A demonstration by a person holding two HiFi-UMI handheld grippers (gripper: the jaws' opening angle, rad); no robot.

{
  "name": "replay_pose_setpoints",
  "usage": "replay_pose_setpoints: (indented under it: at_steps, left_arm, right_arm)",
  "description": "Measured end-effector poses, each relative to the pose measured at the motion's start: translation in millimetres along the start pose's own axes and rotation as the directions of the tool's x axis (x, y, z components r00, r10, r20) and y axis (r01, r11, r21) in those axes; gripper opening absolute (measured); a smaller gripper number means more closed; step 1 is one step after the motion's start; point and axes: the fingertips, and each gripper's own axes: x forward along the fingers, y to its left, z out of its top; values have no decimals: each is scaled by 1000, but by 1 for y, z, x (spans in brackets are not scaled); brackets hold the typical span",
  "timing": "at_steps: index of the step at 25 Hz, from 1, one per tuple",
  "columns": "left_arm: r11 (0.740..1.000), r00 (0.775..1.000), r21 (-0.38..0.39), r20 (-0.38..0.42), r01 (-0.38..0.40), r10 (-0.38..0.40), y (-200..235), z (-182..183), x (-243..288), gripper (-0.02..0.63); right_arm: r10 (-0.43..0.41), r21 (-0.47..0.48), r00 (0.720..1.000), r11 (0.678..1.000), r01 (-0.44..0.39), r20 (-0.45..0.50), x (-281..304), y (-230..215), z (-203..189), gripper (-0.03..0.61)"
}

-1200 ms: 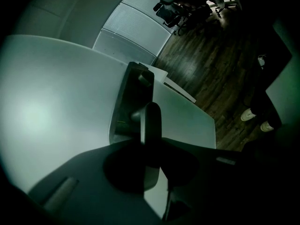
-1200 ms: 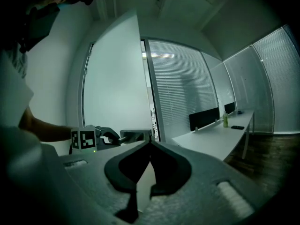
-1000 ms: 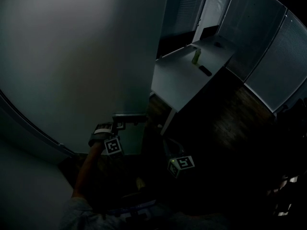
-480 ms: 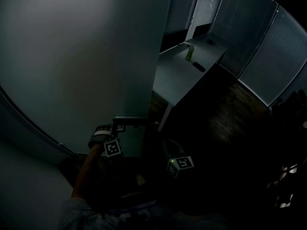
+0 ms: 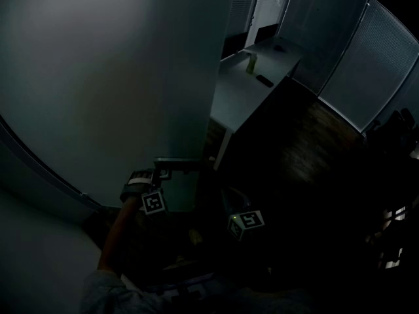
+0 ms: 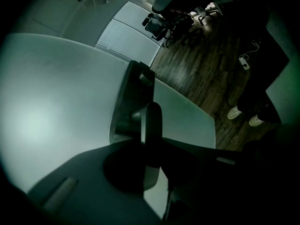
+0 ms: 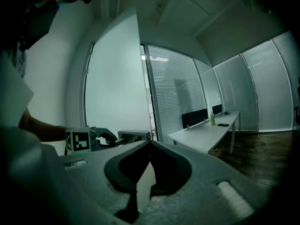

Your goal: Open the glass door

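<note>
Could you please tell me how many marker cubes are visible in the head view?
2 marker cubes: one beside the door handle, the other lower and to its right. None seems hidden.

A long white desk (image 5: pixel 239 97) runs from the centre of the head view toward the upper right. On its far half stands a small green bottle (image 5: pixel 251 62), with a flat dark object (image 5: pixel 265 80) near it, too dim to identify. Tall panels with slatted blinds (image 5: pixel 340 51) fill the upper right, above a dark wooden floor (image 5: pixel 308 142). In the right gripper view, low black screens (image 7: pixel 194 117) rise behind the desk, right of centre. In the left gripper view, dark office chairs (image 6: pixel 164 22) cluster at the top, a white plug strip (image 6: pixel 243 61) lies on the floor at upper right, and white shoes (image 6: pixel 243 116) stand below it.
</note>
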Motion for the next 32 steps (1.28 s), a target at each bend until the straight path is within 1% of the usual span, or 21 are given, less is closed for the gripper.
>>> replay_pose_setpoints:
  at_steps: [12, 19, 25, 32]
  left_arm:
    - [999, 998, 45, 56, 0, -2, -32, 1, -47, 75]
    - [999, 997, 49, 82, 0, -4, -46, -2, -71, 78]
    - [998, 995, 55, 98, -8, 3, -59, -5, -95, 81]
    - [997, 993, 70, 122, -19, 11, -69, -11, -109, 83]
  right_arm:
    - [-53, 10, 998, 999, 53, 22, -52, 42, -13, 0]
    - [-77, 20, 997, 997, 77, 27, -75, 63, -21, 0]
    - [-103, 32, 994, 994, 102, 29, -100, 73, -28, 0]
    - [-111, 33, 993, 993, 110, 35, -107, 77, -31, 0]
